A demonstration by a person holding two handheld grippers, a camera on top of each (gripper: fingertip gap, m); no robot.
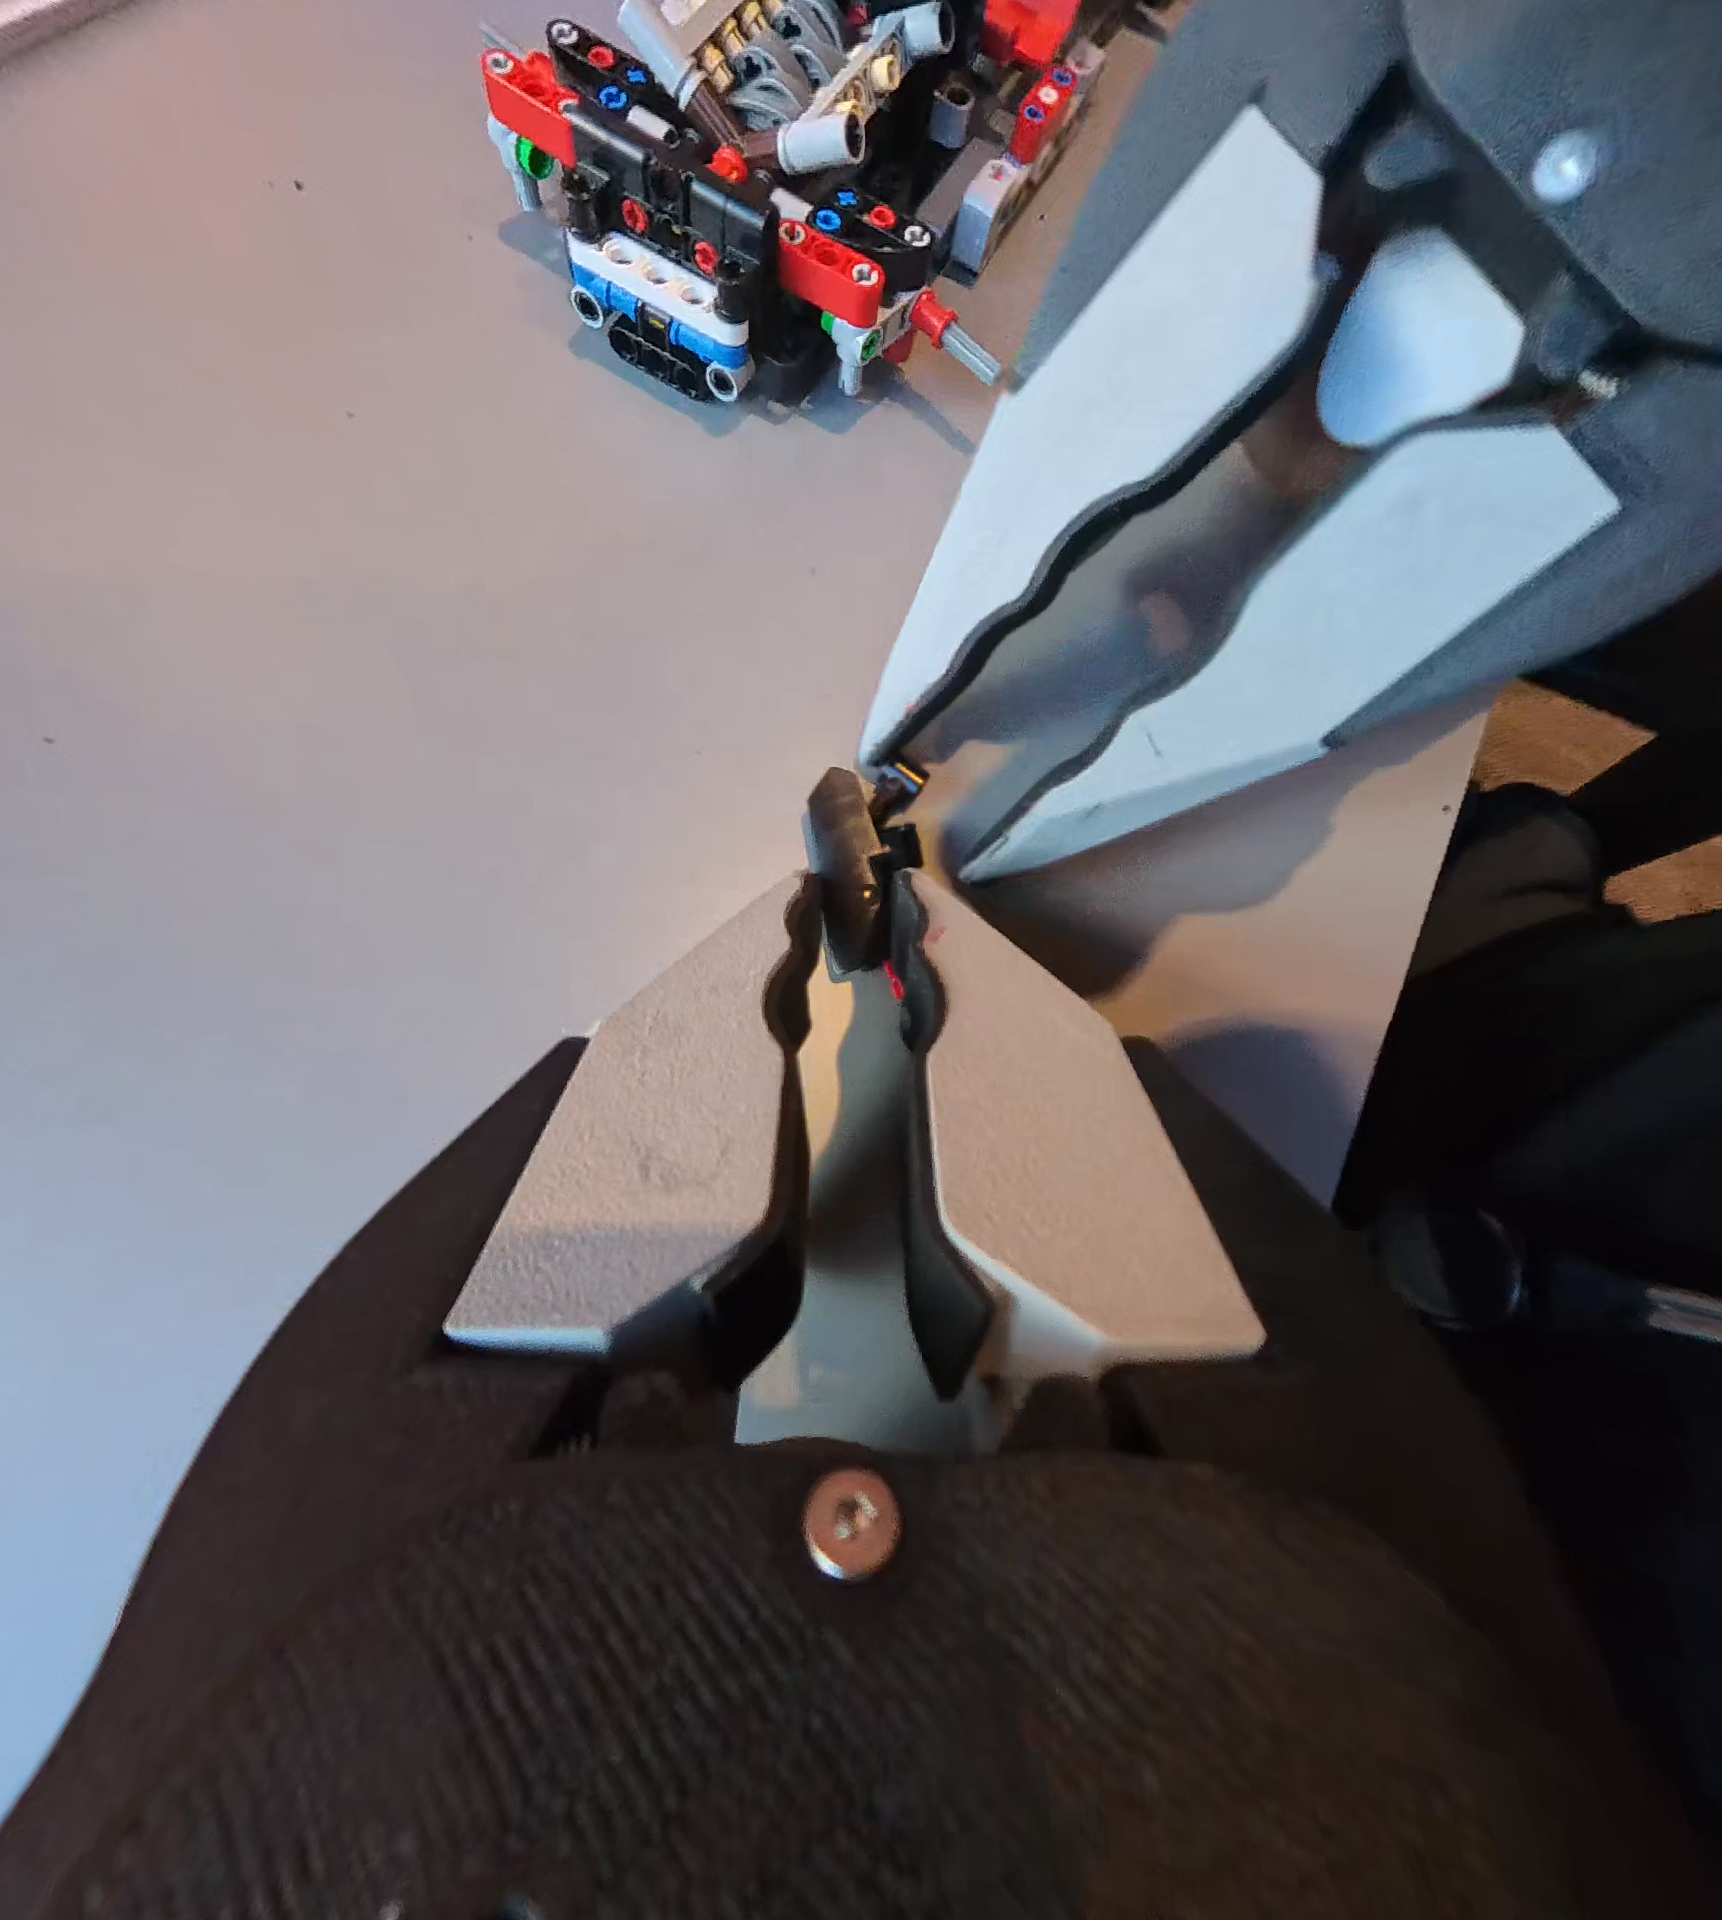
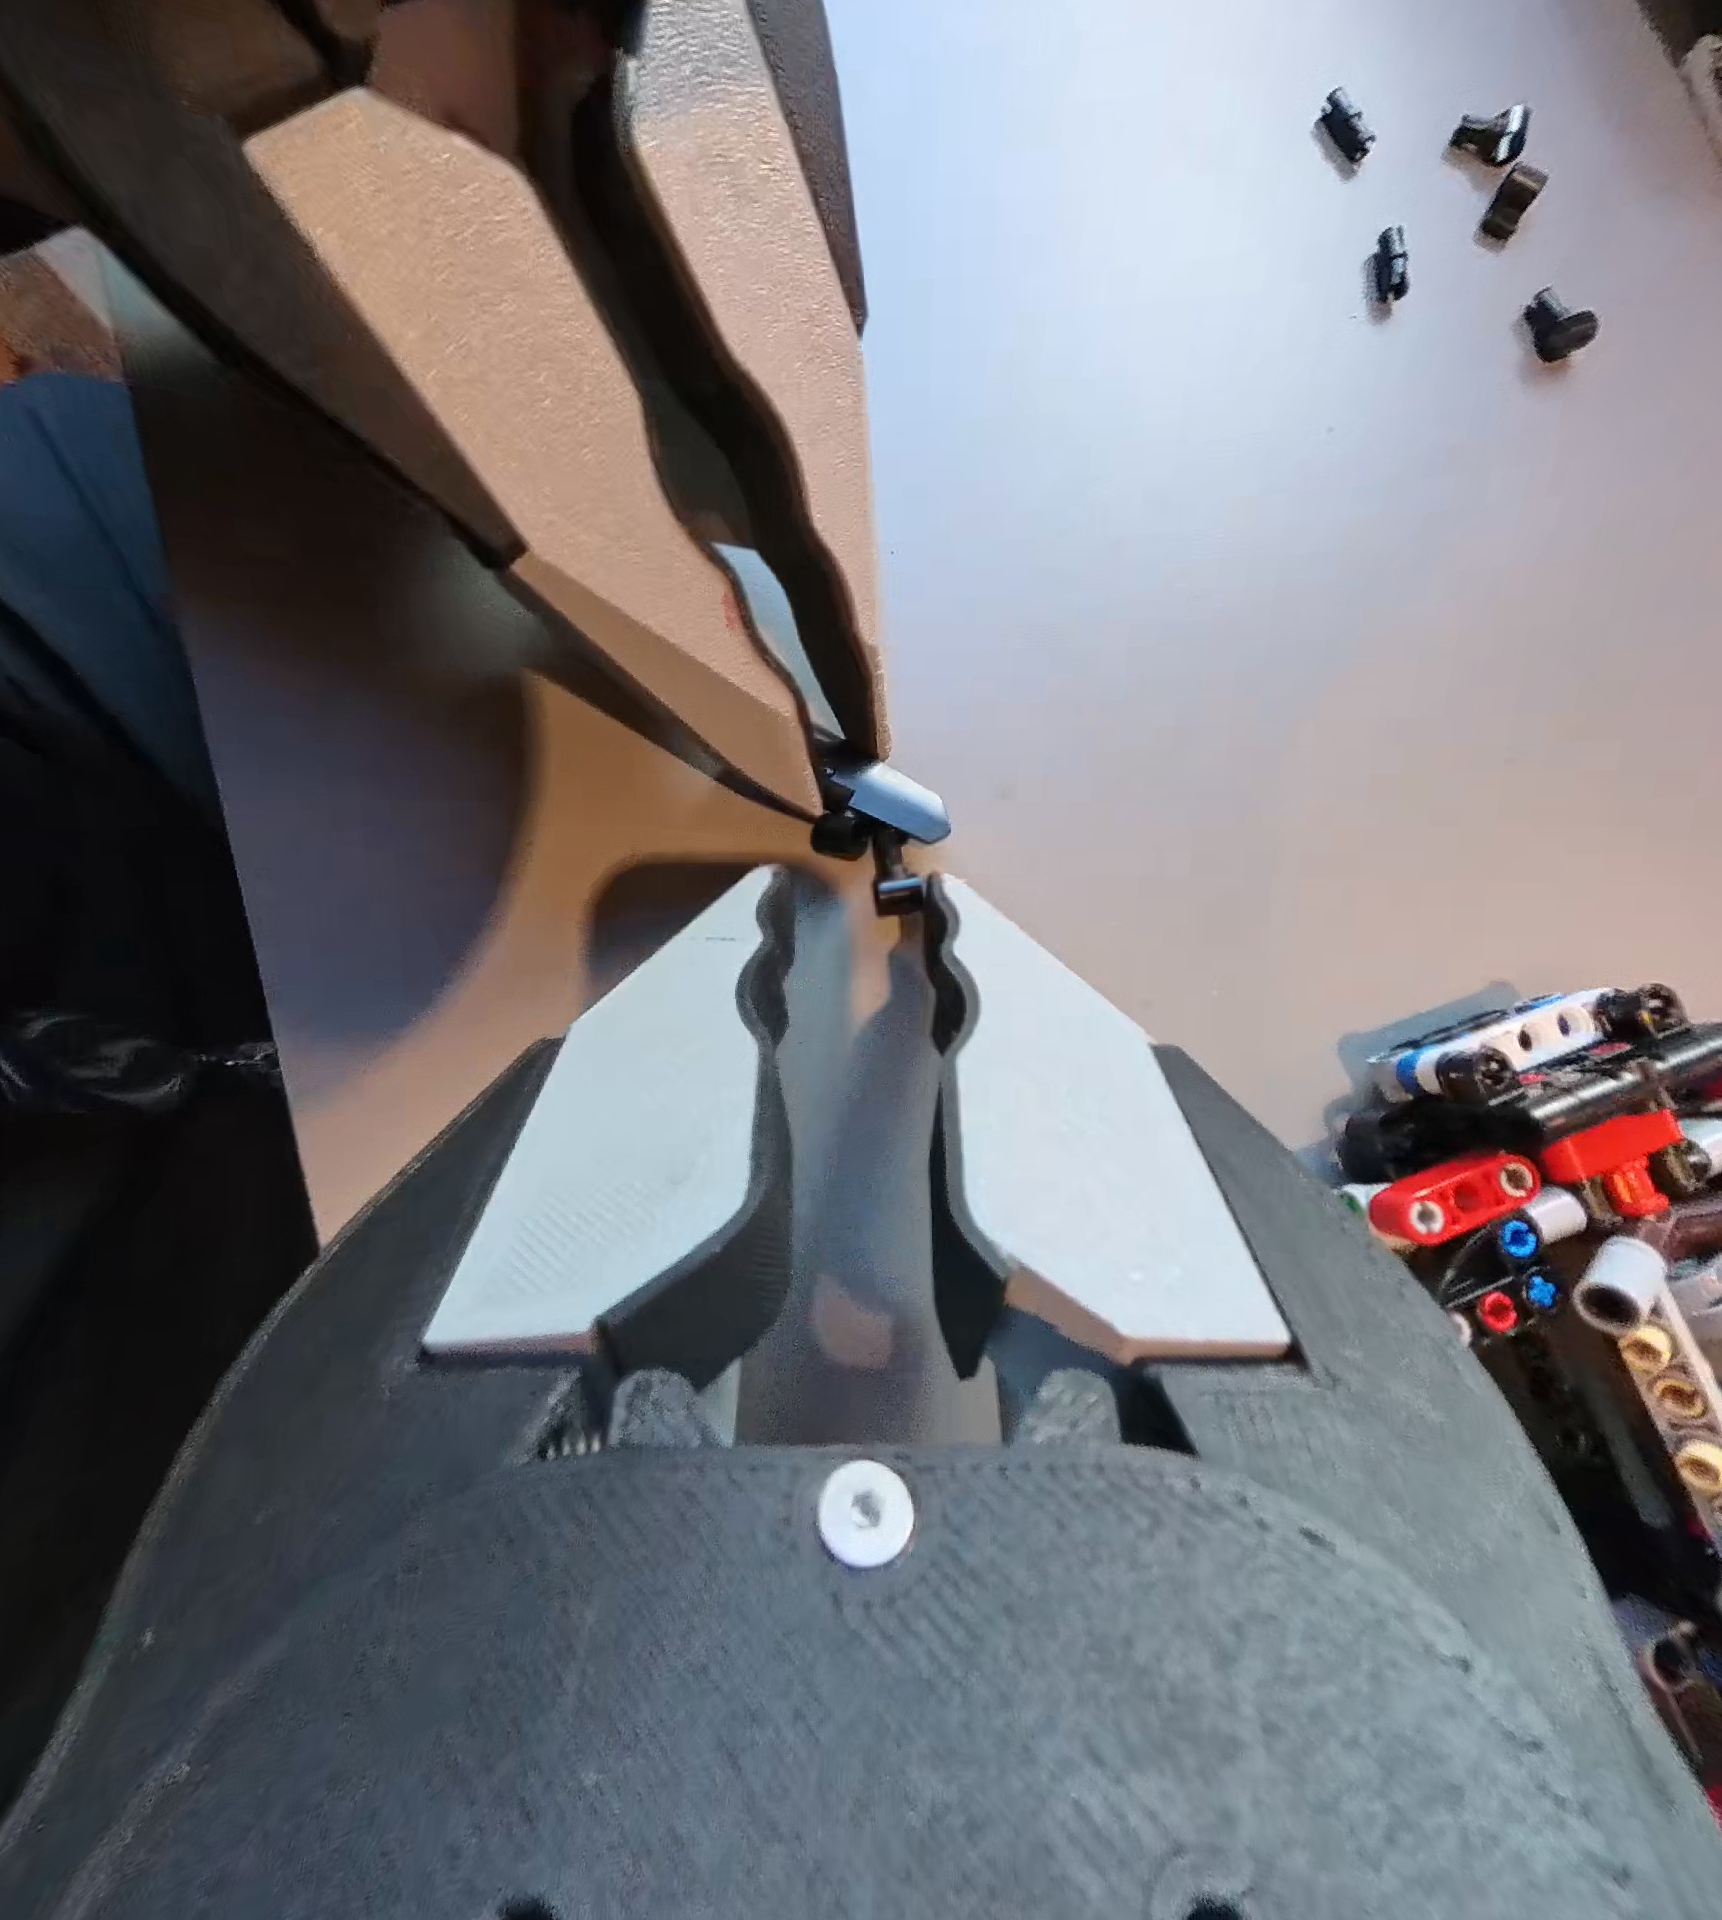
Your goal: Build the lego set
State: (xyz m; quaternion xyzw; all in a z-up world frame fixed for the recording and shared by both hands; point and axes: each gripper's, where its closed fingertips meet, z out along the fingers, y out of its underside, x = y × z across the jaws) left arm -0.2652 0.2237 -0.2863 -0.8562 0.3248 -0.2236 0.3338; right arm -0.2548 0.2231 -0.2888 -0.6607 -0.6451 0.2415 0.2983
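Note:
My left gripper (image 1: 852, 899) is shut on a small black lego piece (image 1: 841, 842) and holds it above the grey table. A thin black pin (image 2: 893, 868) sticks out of that piece (image 2: 898, 802). My right gripper (image 2: 862, 883) faces it tip to tip, with its jaws a little apart. The pin's end lies against its right fingertip (image 2: 943, 902), while the left fingertip stands clear. In the left wrist view the right gripper (image 1: 914, 816) comes in from the upper right. The partly built lego model (image 1: 732, 208) stands farther off on the table and also shows in the right wrist view (image 2: 1615, 1247).
Several loose small black lego parts (image 2: 1459, 208) lie on the table (image 2: 1252, 623) at the far right. The table edge (image 1: 1408, 987) runs close beside the grippers, with a person's dark clothing (image 1: 1615, 1143) beyond it. The grippers are tip to tip, or close to it.

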